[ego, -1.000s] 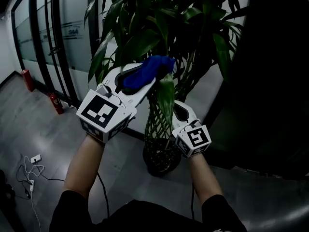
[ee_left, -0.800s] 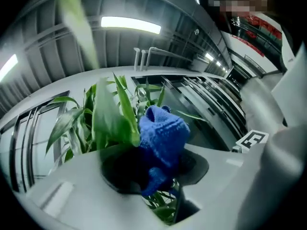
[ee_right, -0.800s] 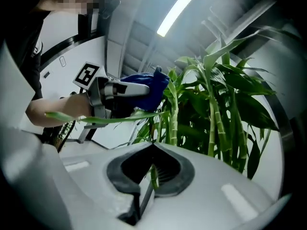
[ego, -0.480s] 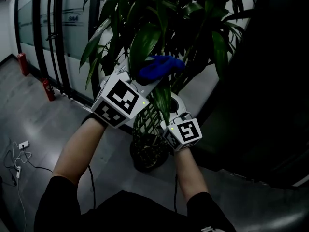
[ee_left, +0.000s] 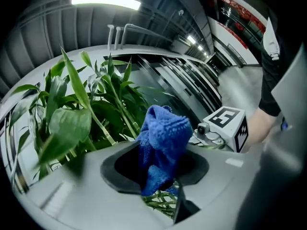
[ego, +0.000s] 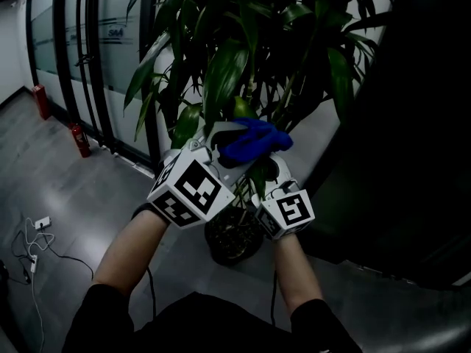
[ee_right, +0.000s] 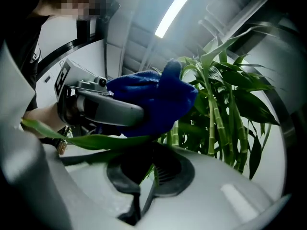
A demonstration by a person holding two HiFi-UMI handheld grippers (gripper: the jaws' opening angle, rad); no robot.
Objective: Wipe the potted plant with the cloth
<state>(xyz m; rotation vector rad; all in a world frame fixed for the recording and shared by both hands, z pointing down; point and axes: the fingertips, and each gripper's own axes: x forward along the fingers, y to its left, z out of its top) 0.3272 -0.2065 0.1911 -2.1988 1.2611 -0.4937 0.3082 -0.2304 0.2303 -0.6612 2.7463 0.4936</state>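
Note:
In the head view a tall potted plant (ego: 243, 43) with long green leaves stands in a dark woven pot (ego: 234, 240). My left gripper (ego: 243, 144) is shut on a bunched blue cloth (ego: 256, 140), which rests on a leaf just above the right gripper (ego: 267, 170). In the left gripper view the cloth (ee_left: 160, 143) fills the jaws. The right gripper (ee_right: 146, 171) is shut on a narrow green leaf (ee_right: 91, 140) that runs leftward under the cloth (ee_right: 153, 99). The left gripper's fingers (ee_right: 108, 110) show close above that leaf.
Glass partitions (ego: 110, 57) stand behind the plant at the left, with two red fire extinguishers (ego: 79, 140) at their foot. White cables (ego: 33, 252) lie on the grey floor. A dark wall (ego: 412, 123) rises at the right. Bamboo-like stems (ee_right: 218, 114) stand near the right gripper.
The left gripper with the cloth has slid down along the leaf towards the right gripper. Both grippers now sit lower and closer together.

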